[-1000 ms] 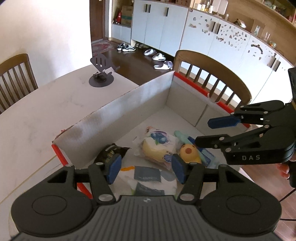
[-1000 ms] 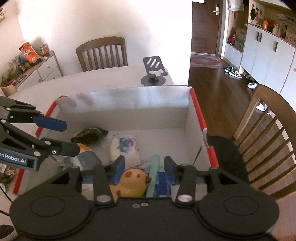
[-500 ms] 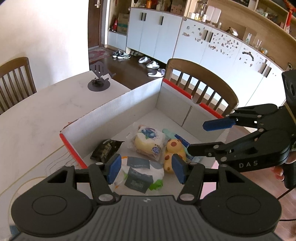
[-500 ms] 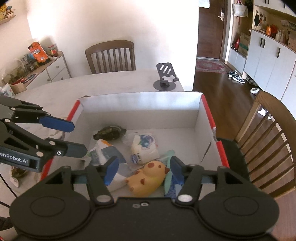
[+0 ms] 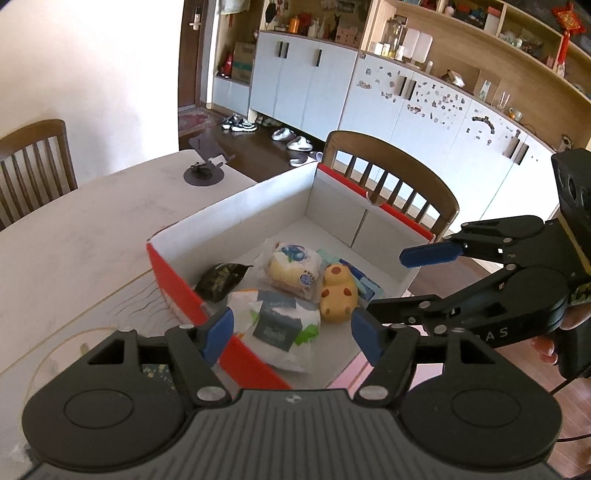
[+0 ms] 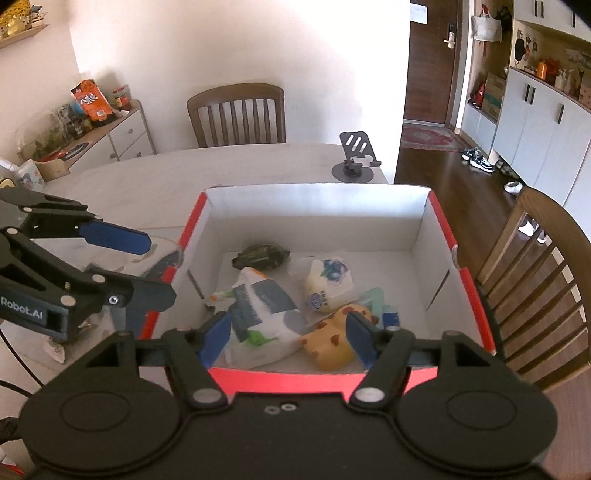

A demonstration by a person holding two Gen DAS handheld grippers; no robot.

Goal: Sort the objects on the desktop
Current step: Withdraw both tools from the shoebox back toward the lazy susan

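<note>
Left hand-held gripper (image 5: 291, 334): wide, empty, just been opening, above the box (image 5: 236, 214) near the tabletop (image 5: 92, 229) edge. Right hand-held gripper (image 6: 288, 334): likewise wide, empty, just been opening. Inside the box: yellow toy (image 6: 328, 341), packets. Readable: "Robot.AI", "AS".

- A home, in its dining area: a pale dining table (image 6: 236, 166) with wooden slat-back chairs (image 6: 236, 114) around it.
- Shoes and slippers (image 5: 291, 140) lie on the dark wood floor by white cabinets (image 5: 314, 88), near a brown entrance door (image 6: 428, 62) with a patterned rug (image 6: 428, 138) before it.
- Open shelves (image 5: 461, 22) above the cabinets carry jars, boxes and ornaments.
- A low sideboard (image 6: 122, 136) holds snack bags and household clutter.
- A bag (image 6: 484, 26) hangs by the door.
</note>
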